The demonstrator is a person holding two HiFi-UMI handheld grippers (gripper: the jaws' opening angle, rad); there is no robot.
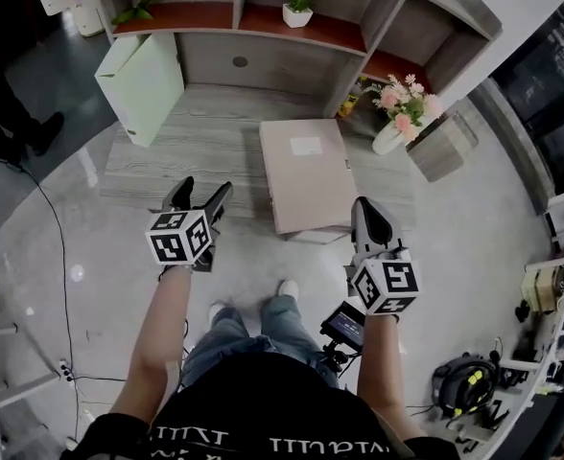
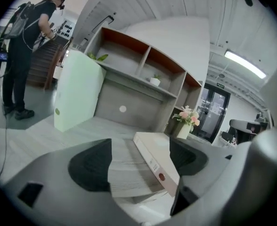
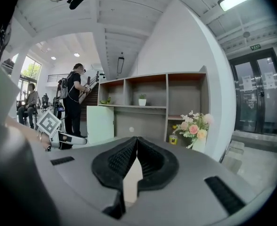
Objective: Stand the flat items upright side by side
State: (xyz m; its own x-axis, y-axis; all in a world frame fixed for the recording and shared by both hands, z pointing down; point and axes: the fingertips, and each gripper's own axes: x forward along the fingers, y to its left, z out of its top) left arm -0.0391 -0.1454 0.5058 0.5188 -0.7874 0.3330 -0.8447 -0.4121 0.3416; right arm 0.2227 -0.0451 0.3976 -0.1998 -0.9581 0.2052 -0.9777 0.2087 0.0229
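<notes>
A pale green file box (image 1: 140, 84) stands upright at the left of the low wooden platform (image 1: 205, 151). A beige file box (image 1: 306, 175) lies flat at the platform's front edge, its spine to the left. My left gripper (image 1: 198, 199) hovers open just left of the beige box's front corner. In the left gripper view its jaws (image 2: 138, 161) stand wide, with the beige box (image 2: 155, 154) ahead and the green box (image 2: 79, 95) further back. My right gripper (image 1: 373, 220) is shut beside the beige box's right front corner. The right gripper view shows the pads (image 3: 136, 159) pressed together, holding nothing.
A white vase of pink flowers (image 1: 402, 113) stands right of the beige box, next to a grey block (image 1: 442, 145). The shelf unit behind holds a small potted plant (image 1: 297, 10). A person (image 2: 28, 55) stands far left. A cable (image 1: 57, 247) runs over the floor.
</notes>
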